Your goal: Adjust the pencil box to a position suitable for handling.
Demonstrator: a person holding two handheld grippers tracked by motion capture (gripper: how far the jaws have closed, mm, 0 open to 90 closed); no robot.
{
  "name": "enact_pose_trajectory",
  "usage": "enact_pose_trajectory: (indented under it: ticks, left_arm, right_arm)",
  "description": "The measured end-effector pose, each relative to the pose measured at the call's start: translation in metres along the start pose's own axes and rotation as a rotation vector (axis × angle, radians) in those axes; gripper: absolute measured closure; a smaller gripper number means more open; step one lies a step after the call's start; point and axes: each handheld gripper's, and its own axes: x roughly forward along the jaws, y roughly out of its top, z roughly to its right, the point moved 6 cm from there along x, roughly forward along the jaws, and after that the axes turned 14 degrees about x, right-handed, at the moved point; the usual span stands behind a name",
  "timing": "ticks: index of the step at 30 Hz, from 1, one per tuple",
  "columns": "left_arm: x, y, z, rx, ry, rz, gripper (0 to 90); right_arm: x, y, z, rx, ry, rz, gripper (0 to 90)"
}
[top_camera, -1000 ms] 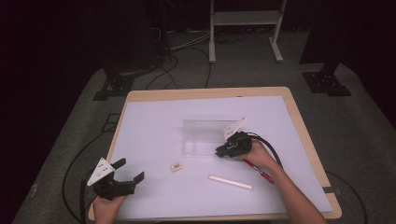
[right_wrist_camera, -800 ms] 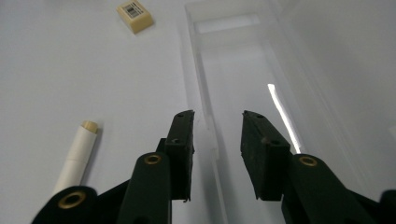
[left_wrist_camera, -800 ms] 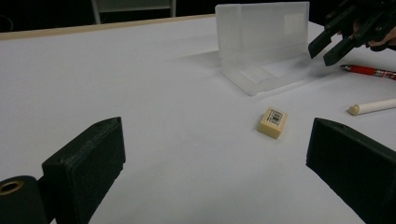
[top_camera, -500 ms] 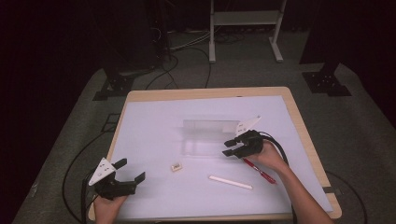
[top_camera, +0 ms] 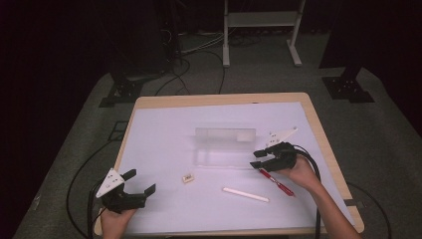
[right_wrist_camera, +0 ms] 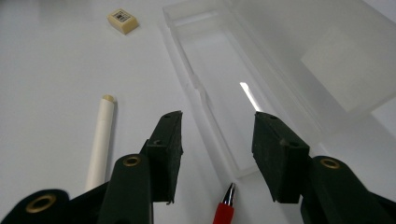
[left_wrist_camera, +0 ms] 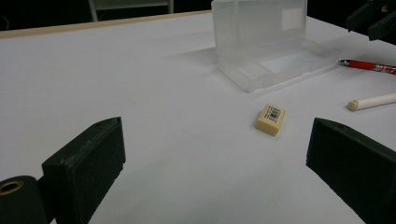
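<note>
Right gripper (top_camera: 262, 160) hovering over red pen (top_camera: 276, 180) beside open clear case (top_camera: 225, 147)
Jaws just been opening, nothing between; likely lining up on pen to pack it; left gripper (top_camera: 135, 183) idling near-left, jaws wide apart.

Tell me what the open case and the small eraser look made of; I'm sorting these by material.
The open case looks like frosted translucent plastic: the table shows dimly through its walls and lid, with soft glare. The eraser looks like matte cream rubber or vinyl, though the look alone leaves that open; a printed barcode label sits on top.
</note>
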Motion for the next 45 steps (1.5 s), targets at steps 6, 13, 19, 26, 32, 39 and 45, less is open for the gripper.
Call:
enact_pose_trajectory:
  ticks: [6,13,19,26,32,39,45]
  left_arm:
    - [0.001,0.000,0.000,0.002,-0.002,-0.001,4.0]
    - [0.001,0.000,0.001,0.002,-0.002,-0.004,4.0]
    - [0.001,0.000,0.001,0.004,-0.003,-0.004,4.0]
    - [0.001,0.000,0.001,0.006,-0.002,-0.004,4.0]
    - [0.001,0.000,0.001,0.006,-0.002,-0.003,4.0]
    - [0.002,0.001,0.002,0.009,-0.003,-0.003,4.0]
    - [0.002,0.001,0.001,0.011,-0.004,-0.003,4.0]
  right_arm:
    - [-0.007,-0.010,0.000,0.006,-0.032,-0.002,49.8]
    - [-0.015,-0.024,0.004,0.045,-0.059,-0.010,49.0]
    - [-0.017,-0.037,0.007,0.069,-0.073,-0.021,49.0]
    - [-0.019,-0.048,0.007,0.082,-0.098,-0.036,50.6]
    - [-0.020,-0.057,0.004,0.094,-0.111,-0.044,53.9]
    - [-0.021,-0.065,0.001,0.108,-0.127,-0.057,58.3]
    - [-0.021,-0.076,0.001,0.123,-0.147,-0.066,62.5]
